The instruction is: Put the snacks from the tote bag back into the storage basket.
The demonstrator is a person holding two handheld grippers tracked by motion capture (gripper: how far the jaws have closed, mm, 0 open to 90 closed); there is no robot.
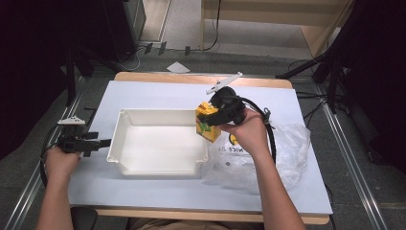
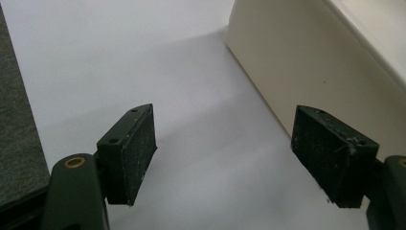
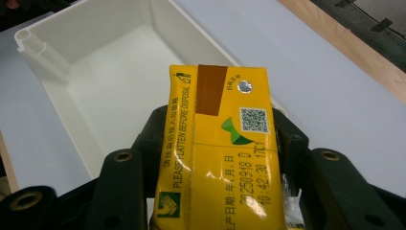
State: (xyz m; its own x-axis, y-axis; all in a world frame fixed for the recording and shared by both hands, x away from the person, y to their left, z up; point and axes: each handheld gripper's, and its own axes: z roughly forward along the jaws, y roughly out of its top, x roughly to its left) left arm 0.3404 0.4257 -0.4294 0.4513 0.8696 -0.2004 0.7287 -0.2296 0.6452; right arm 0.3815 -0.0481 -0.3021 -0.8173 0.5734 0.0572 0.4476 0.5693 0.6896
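Currently my right claw (image 1: 214, 116) is clamped on the yellow drink carton (image 3: 222, 153), held above the white bin's (image 1: 158, 167) right rim; next I judge lowering it inside, left claw (image 2: 225, 158) idle, jaws apart.

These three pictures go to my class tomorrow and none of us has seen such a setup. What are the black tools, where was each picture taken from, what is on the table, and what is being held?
A person sits at a table with a hand-held two-jaw gripper in each hand. The high view looks down from above the person's side. On the pale table cover lie an empty white tray and a crumpled clear plastic bag. The other two pictures come from cameras riding on the grippers, looking along their black jaws. The right gripper clamps a yellow drink carton by its sides, holding it at the tray's right edge. The left gripper is open with nothing between its jaws, beside the tray's left outer wall.
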